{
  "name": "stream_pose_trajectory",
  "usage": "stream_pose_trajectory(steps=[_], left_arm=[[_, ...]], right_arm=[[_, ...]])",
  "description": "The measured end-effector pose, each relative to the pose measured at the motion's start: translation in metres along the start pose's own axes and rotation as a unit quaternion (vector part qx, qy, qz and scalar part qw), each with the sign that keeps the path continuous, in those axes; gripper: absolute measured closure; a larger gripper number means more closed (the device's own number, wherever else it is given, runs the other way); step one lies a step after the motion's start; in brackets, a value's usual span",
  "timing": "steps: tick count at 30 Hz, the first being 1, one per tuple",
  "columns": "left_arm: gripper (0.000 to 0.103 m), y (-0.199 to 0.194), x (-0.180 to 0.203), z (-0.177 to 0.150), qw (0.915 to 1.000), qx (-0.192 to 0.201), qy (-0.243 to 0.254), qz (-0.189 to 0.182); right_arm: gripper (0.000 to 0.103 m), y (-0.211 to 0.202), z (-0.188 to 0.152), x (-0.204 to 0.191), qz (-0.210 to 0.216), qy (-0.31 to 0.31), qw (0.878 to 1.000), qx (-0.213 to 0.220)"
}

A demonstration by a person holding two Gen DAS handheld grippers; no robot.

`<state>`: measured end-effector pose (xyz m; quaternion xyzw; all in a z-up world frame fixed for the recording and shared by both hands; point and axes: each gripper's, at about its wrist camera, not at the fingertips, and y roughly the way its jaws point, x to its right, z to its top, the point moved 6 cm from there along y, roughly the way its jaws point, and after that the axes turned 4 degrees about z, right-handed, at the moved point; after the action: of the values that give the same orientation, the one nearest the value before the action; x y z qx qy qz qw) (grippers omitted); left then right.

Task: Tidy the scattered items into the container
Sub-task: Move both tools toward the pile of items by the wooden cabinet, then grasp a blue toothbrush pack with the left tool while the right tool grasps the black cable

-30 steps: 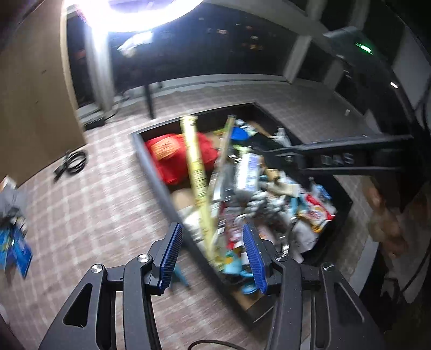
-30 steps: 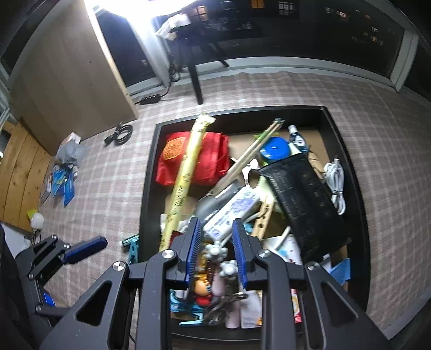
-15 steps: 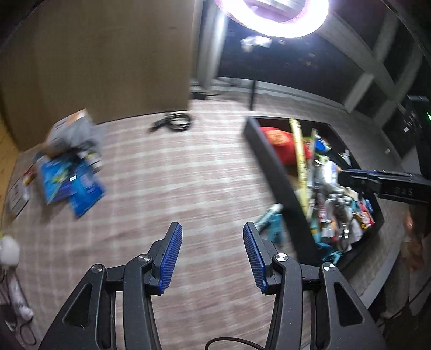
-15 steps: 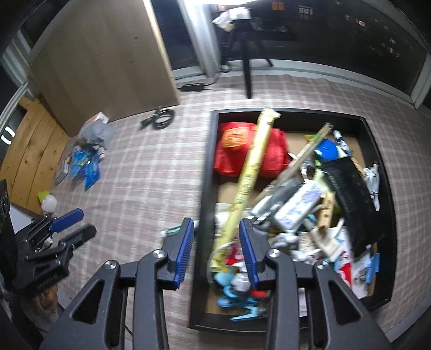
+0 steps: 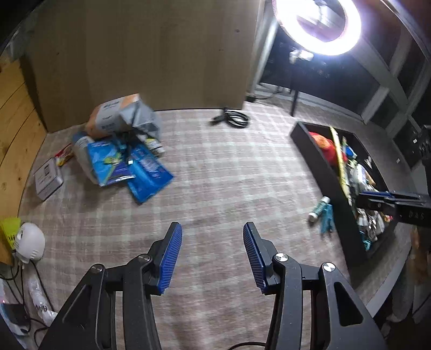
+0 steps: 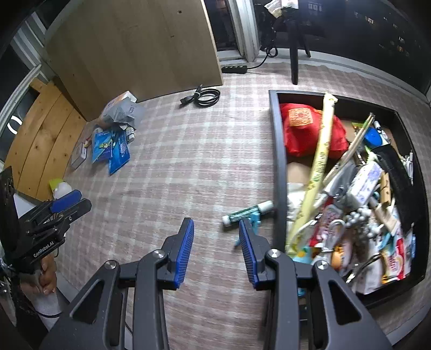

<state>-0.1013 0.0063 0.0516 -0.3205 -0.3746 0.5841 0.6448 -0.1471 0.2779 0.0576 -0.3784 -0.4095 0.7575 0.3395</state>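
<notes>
A black tray [image 6: 278, 161] full of mixed items stands on the checked carpet at the right; it also shows in the left wrist view [image 5: 320, 164]. A teal tube with a white cap [image 6: 247, 211] and a teal clip [image 6: 254, 220] lie on the carpet against its left wall; the tube shows in the left wrist view too [image 5: 319, 207]. A pile of blue packets [image 5: 126, 167], a grey bag [image 5: 134, 118] and a small box [image 5: 48, 179] lies far left. My left gripper [image 5: 212, 255] is open and empty over bare carpet. My right gripper [image 6: 215, 253] is open and empty, just left of the tube.
A wooden panel [image 5: 134, 53] stands behind the pile. A black cable coil [image 6: 204, 97] lies near it. A ring light [image 5: 317, 24] glares at the top. A white round object [image 5: 29, 243] and wooden boards [image 6: 40, 140] sit at the far left.
Both grippers swung left, away from above the tray, toward the open carpet. The scattered pile came into the left wrist view. The right gripper opened wider.
</notes>
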Motion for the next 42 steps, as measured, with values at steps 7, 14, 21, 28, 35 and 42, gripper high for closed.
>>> stream_pose_trajectory(steps=[7,14,21,28,35,42], left_arm=[[0.058,0.004,-0.074,0.010,0.9978,0.004,-0.064,0.015],[0.059,0.021,-0.140,0.027,0.9931,0.001,-0.111,0.039],[0.060,0.063,-0.162,0.036,0.9870,-0.030,-0.156,0.023],[0.063,0.086,-0.163,0.051,0.9857,-0.036,-0.164,0.017],[0.063,0.107,-0.158,0.065,0.9859,-0.048,-0.159,0.017],[0.069,0.117,-0.150,0.075,0.9875,-0.048,-0.149,0.015]], right_arm=[[0.069,0.020,0.032,-0.028,0.003,-0.015,1.000,0.003],[0.069,0.057,0.091,-0.057,0.001,-0.064,0.998,-0.005],[0.069,0.112,0.139,-0.060,0.001,-0.086,0.996,-0.034],[0.069,0.148,0.166,-0.060,0.008,-0.109,0.993,-0.050],[0.069,0.169,0.187,-0.060,0.026,-0.116,0.992,-0.047],[0.069,0.187,0.199,-0.057,0.024,-0.141,0.988,-0.056]])
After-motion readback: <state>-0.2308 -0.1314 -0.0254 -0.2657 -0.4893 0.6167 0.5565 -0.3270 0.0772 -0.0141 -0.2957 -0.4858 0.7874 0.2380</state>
